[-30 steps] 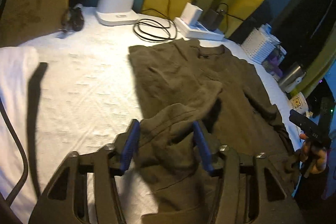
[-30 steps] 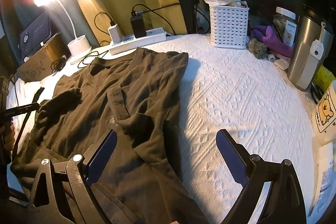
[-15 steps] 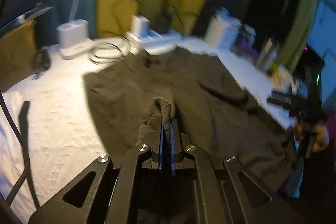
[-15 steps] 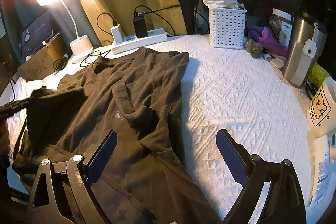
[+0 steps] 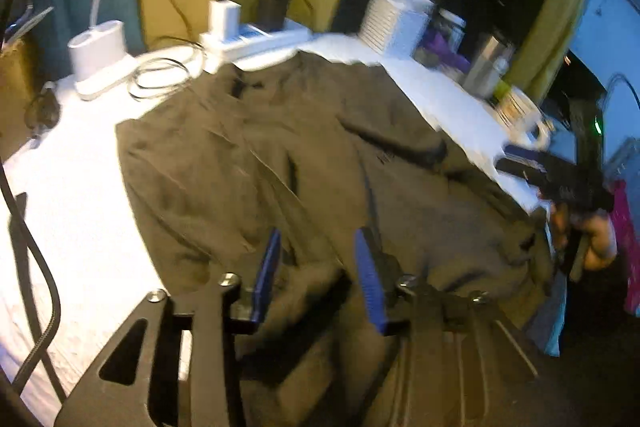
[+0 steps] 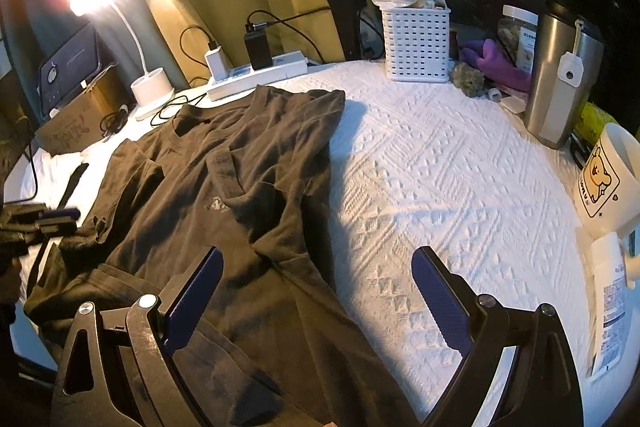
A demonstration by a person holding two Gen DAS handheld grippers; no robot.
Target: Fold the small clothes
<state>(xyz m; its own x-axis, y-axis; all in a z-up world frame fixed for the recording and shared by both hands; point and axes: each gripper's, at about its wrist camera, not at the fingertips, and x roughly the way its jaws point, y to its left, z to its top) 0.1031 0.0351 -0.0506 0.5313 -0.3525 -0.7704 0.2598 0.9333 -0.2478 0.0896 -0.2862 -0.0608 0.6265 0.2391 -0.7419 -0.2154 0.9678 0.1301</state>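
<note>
Garment: dark T-shirt (image 6: 224, 187), spread face up on the white textured bed cover (image 6: 440, 179), collar toward the lamp and power strip, hem toward the person.
Long axis: runs from the near edge away to the collar, tilted a little left in the right wrist view.
Fold state: right sleeve already turned in over the chest; left side looks turned in too, though the left wrist view is blurred, so that is a guess.
Left gripper (image 5: 316, 267): jaws opening, blue pads apart, no cloth pinched between them; it hangs over the shirt's lower left part, fabric directly below and ahead.
Right gripper (image 6: 316, 291): spread wide and empty; left finger over the shirt's lower right edge, right finger over bare cover.
Nearer hand: both sit at the hem end; the hem lies just under each.
Coming move, judged: each takes a hem corner and carries it up toward the collar.
Surroundings: white basket (image 6: 416, 43), steel tumbler (image 6: 560, 79), bear mug (image 6: 604, 183) along the far and right edges, well apart from the shirt.
</note>
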